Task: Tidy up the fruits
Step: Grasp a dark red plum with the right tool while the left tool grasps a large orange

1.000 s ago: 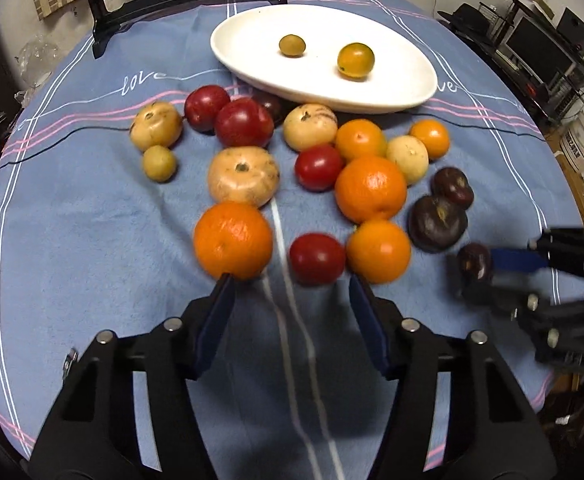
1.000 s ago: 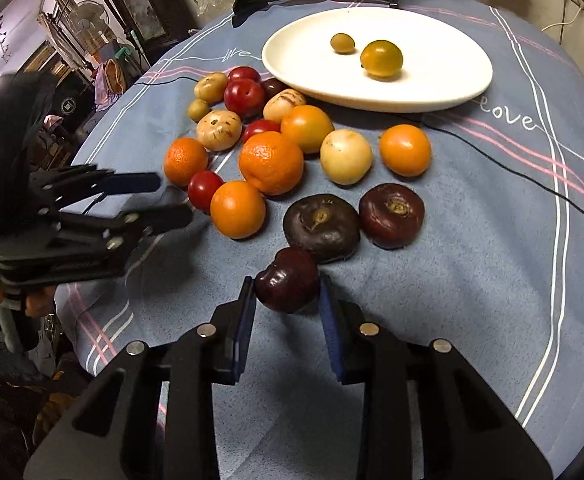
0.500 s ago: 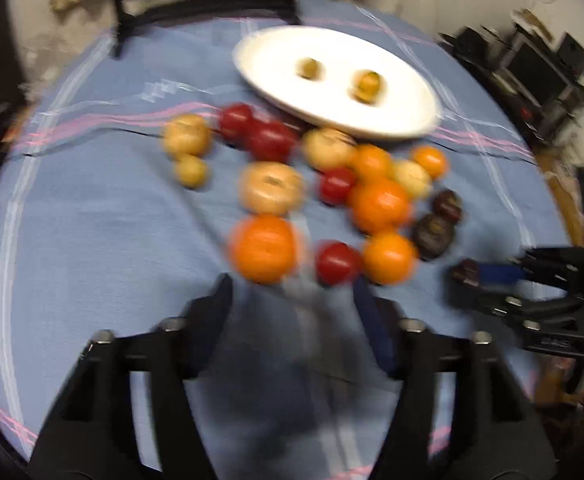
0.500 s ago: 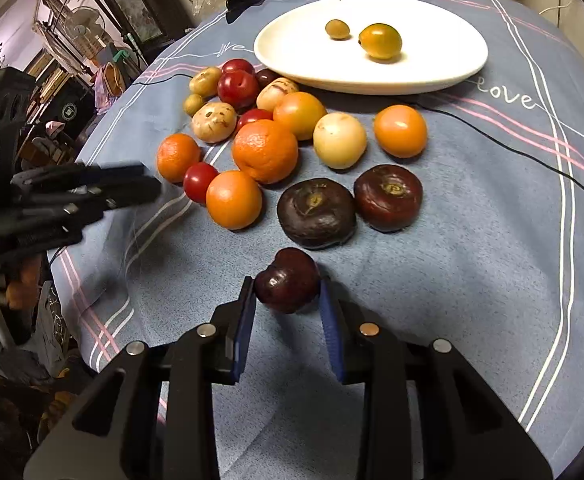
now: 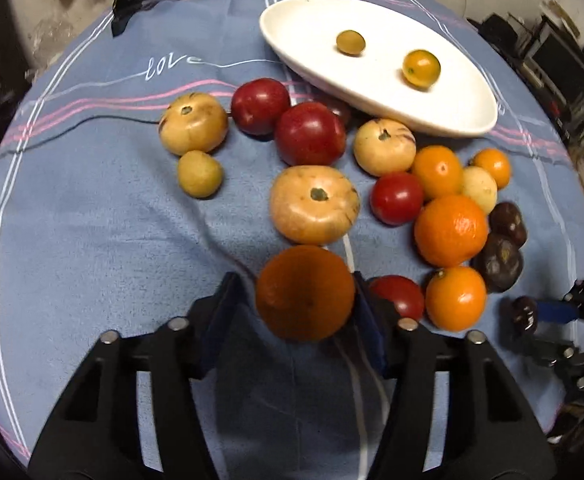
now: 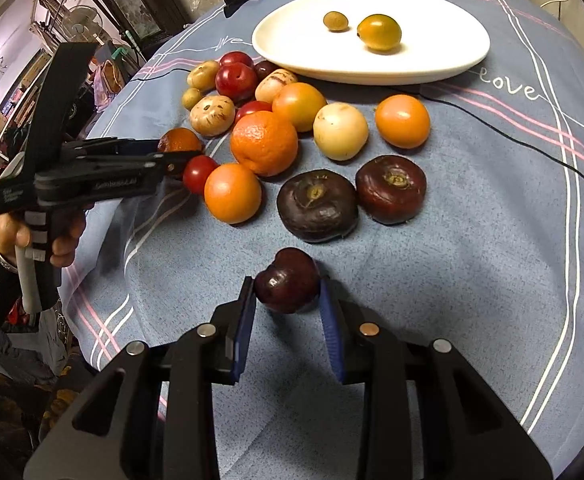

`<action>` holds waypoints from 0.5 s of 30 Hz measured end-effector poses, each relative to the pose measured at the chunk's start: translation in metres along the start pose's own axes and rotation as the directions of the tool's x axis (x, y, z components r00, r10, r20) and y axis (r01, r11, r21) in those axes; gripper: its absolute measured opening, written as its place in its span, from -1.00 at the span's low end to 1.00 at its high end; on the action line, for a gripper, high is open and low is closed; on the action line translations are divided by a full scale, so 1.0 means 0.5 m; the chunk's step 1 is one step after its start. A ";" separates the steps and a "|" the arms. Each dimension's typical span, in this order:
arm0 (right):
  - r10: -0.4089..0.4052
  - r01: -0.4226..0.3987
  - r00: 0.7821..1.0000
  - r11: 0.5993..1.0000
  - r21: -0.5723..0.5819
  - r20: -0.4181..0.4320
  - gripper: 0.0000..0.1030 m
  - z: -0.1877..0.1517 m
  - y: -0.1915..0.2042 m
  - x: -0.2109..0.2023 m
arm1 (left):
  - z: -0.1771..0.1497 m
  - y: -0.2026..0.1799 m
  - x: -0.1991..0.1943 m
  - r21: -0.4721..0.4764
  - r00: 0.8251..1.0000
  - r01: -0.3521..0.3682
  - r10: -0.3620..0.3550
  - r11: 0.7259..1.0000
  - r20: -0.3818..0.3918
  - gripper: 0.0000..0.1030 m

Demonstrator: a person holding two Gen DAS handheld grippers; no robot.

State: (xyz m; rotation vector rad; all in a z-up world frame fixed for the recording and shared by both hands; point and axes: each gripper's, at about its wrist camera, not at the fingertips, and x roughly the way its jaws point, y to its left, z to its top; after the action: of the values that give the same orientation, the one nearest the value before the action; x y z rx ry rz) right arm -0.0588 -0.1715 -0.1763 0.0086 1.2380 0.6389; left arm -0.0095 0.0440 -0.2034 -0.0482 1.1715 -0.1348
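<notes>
On a round desk [image 5: 92, 240] under a blue cloth, in front of the white oval plate [image 5: 380, 92], the left gripper [image 5: 298, 304] fingers bracket an orange [image 5: 304, 292] loosely while the right gripper [image 6: 288, 300] pinches a dark plum [image 6: 288, 280], which might slip from the narrow grip.

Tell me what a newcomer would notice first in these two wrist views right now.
Probably the heap of loose fruit on the blue tablecloth, set against the white plate beyond it, which holds only two small yellowish fruits. Next, each gripper has one piece: the left gripper brackets a large orange at the near edge of the heap, and the right gripper is closed on a dark plum.
</notes>
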 end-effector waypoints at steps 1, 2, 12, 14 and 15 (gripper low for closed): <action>-0.001 0.000 1.000 1.000 0.002 0.004 -0.37 0.001 0.000 -0.002 | -0.001 0.004 -0.007 -0.006 1.000 0.009 -0.009 1.000 0.005 -0.13; -0.002 0.002 1.000 1.000 0.004 0.009 -0.37 0.002 -0.001 -0.003 | 0.000 0.005 -0.014 -0.007 1.000 0.010 -0.010 1.000 0.008 -0.14; 0.005 -0.002 0.995 1.000 -0.026 0.097 -0.37 0.042 0.019 -0.054 | 0.016 -0.011 -0.141 0.027 0.991 0.036 -0.039 0.999 0.129 -0.15; -0.007 0.011 0.992 1.000 -0.029 0.128 -0.38 0.056 0.019 -0.074 | 0.029 -0.018 -0.168 0.031 0.986 0.036 -0.040 0.999 0.162 -0.15; -0.001 0.004 0.991 1.000 -0.023 0.136 -0.38 0.060 0.017 -0.082 | 0.037 -0.020 -0.178 0.031 0.983 0.053 -0.058 0.998 0.172 -0.15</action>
State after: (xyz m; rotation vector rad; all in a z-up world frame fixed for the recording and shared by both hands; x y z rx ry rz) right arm -0.0436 -0.1732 -0.1271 0.0311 1.0991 0.6398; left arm -0.0275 0.0452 -0.1137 -0.0686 0.9956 -0.1914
